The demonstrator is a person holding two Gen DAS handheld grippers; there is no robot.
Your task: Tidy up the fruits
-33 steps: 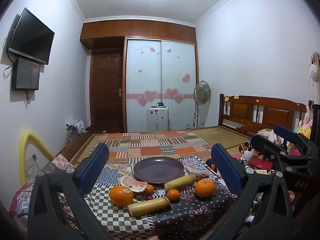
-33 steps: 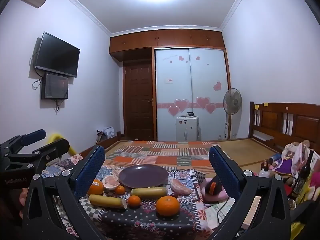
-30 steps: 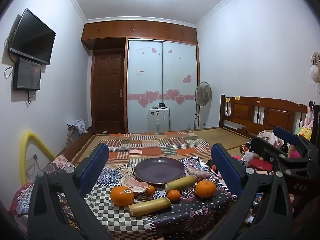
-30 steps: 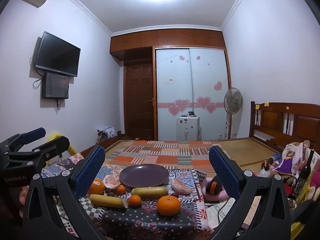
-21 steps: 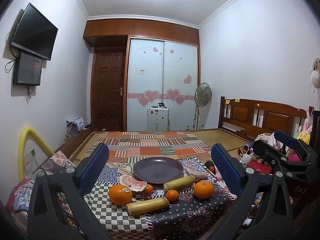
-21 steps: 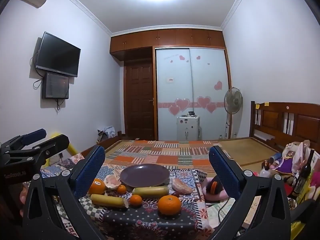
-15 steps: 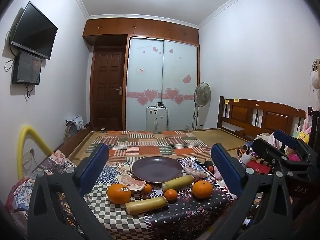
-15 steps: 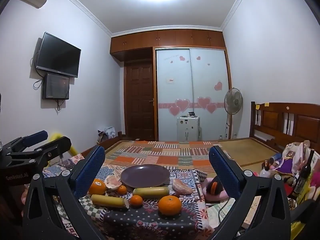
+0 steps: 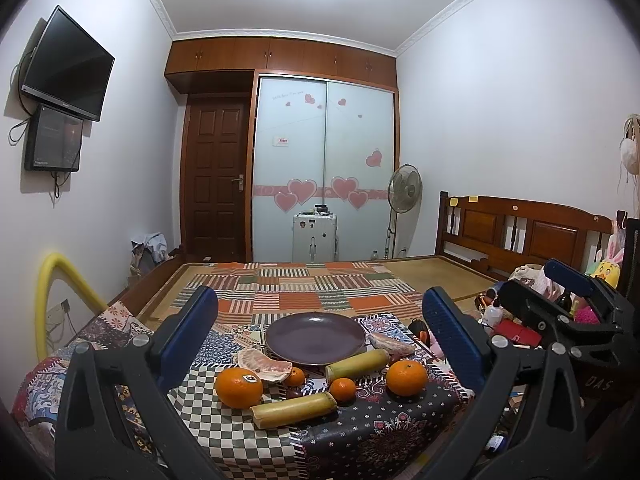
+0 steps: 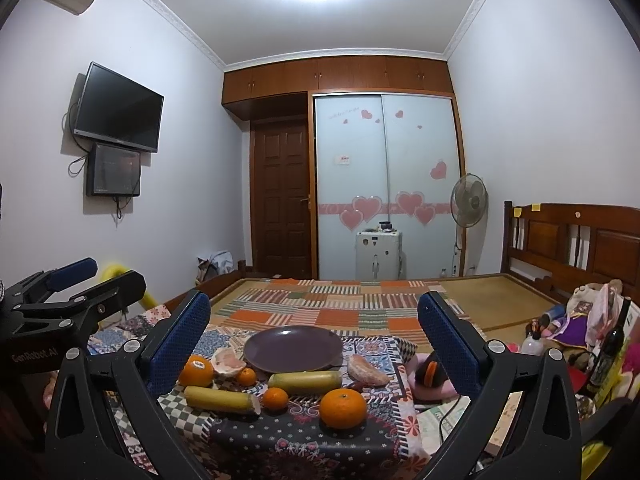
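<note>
An empty purple plate [image 9: 315, 339] [image 10: 293, 349] sits at the back of a small cloth-covered table [image 9: 224, 428]. In front of it lie two large oranges [image 9: 239, 387] [image 9: 406, 377], two small tangerines [image 9: 342, 389] [image 9: 294, 376], two yellow-green cane sticks [image 9: 294, 410] [image 9: 357, 363] and two peeled pomelo pieces [image 9: 264, 365] [image 9: 390, 343]. My left gripper [image 9: 318, 336] is open and empty, held back from the table. My right gripper [image 10: 314, 334] is open and empty too. The large right orange [image 10: 343, 402] is nearest to it.
A bed with a patchwork cover [image 9: 316, 288] lies behind the table, with a wooden headboard [image 9: 520, 236] at right. Toys and a bottle [image 10: 608, 354] crowd the right side. A yellow tube [image 9: 52, 300] stands at left. An earmuff [image 10: 430, 376] lies right of the table.
Both grippers have drifted slightly, so the table sits a little lower and left in the left wrist view. Nothing on the table has moved. Both grippers stay open.
</note>
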